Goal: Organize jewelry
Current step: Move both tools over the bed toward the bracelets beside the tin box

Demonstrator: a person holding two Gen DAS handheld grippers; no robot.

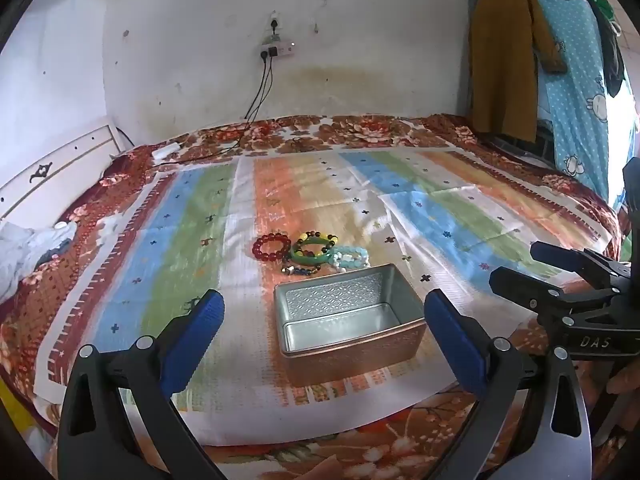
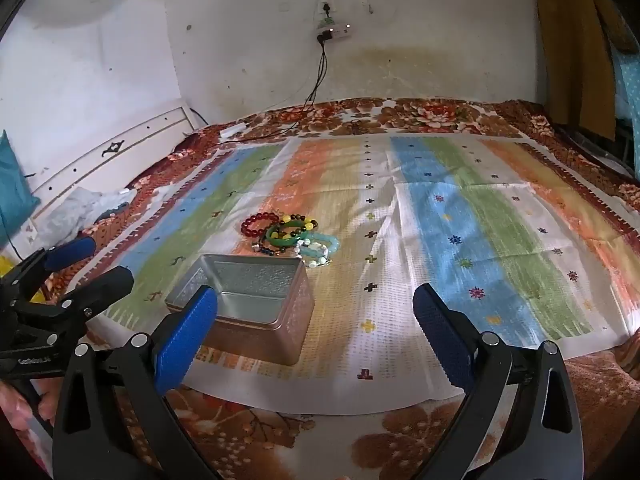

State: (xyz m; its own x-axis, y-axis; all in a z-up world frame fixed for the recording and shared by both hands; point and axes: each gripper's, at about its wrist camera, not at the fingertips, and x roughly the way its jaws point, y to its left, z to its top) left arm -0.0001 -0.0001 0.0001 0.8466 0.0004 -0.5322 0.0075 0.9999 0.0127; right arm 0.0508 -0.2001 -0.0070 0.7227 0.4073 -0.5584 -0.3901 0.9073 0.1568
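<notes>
An open empty metal tin box (image 1: 348, 320) (image 2: 248, 304) sits on a striped cloth on a bed. Just behind it lies a cluster of bracelets: a red bead one (image 1: 271, 245) (image 2: 256, 222), a green bangle (image 1: 310, 254) (image 2: 285, 237), a yellow-and-dark bead one (image 1: 318, 236), a pale blue bead one (image 1: 352, 255) (image 2: 324, 246) and a dark bead one (image 1: 300, 270). My left gripper (image 1: 324, 320) is open and empty, held in front of the box. My right gripper (image 2: 316, 320) is open and empty, to the right of the box.
The striped cloth (image 1: 460, 216) covers a floral bedspread (image 2: 432, 114). Cables (image 1: 260, 92) hang from a wall socket onto the bed's far side. A white headboard (image 1: 60, 164) stands at the left. Clothes (image 1: 504, 60) hang at the far right.
</notes>
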